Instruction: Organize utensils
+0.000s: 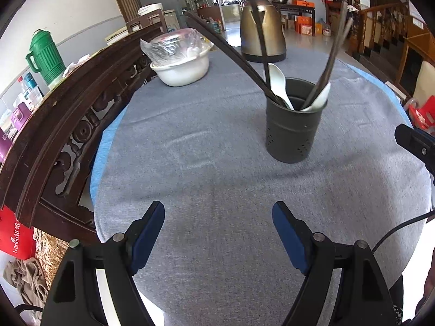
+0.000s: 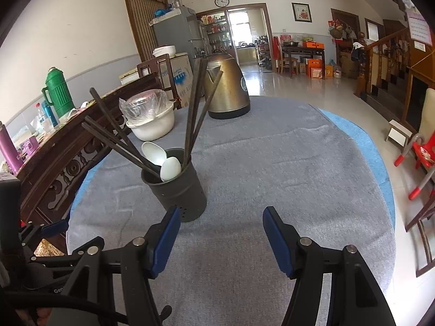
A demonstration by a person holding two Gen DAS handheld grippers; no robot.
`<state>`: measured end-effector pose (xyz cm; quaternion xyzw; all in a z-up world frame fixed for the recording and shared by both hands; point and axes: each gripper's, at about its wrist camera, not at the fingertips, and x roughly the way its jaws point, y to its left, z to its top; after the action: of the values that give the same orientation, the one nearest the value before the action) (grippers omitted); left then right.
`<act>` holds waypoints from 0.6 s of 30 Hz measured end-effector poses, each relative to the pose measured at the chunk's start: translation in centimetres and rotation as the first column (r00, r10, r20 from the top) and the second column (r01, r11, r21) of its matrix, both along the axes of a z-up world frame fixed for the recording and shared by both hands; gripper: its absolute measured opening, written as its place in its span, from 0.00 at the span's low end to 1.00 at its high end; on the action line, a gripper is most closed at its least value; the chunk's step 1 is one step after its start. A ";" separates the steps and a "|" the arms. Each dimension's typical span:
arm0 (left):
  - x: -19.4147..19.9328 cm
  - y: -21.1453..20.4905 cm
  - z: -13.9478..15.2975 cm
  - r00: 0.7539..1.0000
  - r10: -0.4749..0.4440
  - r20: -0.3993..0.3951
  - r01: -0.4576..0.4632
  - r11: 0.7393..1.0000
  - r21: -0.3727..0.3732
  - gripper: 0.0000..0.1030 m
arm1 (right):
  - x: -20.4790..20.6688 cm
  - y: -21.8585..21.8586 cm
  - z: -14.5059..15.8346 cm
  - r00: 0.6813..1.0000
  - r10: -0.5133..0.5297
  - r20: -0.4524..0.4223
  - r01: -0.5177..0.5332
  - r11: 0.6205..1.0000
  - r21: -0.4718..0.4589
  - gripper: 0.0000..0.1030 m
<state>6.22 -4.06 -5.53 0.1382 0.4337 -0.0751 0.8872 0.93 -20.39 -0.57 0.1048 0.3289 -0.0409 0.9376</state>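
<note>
Utensil holder [image 2: 175, 187] just beyond right gripper [image 2: 220, 240], toward its left finger.

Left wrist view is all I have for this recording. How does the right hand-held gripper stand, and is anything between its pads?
Observer: The right hand-held gripper is open, with only grey tablecloth between its pads.
Operator: Where is the utensil holder relative to it?
Observer: The dark utensil holder stands just ahead of its left finger, apart from it.
Operator: Anything on the far wall?
Observer: A round clock hangs above the doorway.
</note>
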 end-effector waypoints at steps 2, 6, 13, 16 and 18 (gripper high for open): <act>0.0 -0.3 -0.1 1.000 -0.004 -0.004 0.004 1.000 0.004 0.80 | 0.0 -0.3 -0.1 1.000 -0.002 -0.002 0.002 1.000 0.001 0.64; 0.2 -0.9 -0.2 1.000 -0.014 -0.009 0.014 1.000 0.012 0.80 | 0.1 -1.0 -0.5 1.000 -0.010 -0.009 0.011 1.000 0.011 0.64; 0.4 -2.3 -0.7 0.999 -0.035 -0.022 0.036 0.999 0.033 0.80 | 0.4 -2.2 -1.0 0.999 -0.028 -0.020 0.029 0.999 0.033 0.64; 0.5 -2.8 -0.8 0.999 -0.045 -0.026 0.046 0.998 0.038 0.80 | 0.4 -2.7 -1.4 0.999 -0.034 -0.027 0.035 0.998 0.044 0.64; 0.5 -3.1 -0.9 0.998 -0.050 -0.029 0.052 0.998 0.041 0.80 | 0.6 -2.8 -1.5 0.999 -0.037 -0.030 0.038 0.998 0.049 0.64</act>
<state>6.72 -7.12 -6.43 0.1667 0.4440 -0.0905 0.8757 1.50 -23.22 -2.10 0.1335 0.3413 -0.0519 0.9290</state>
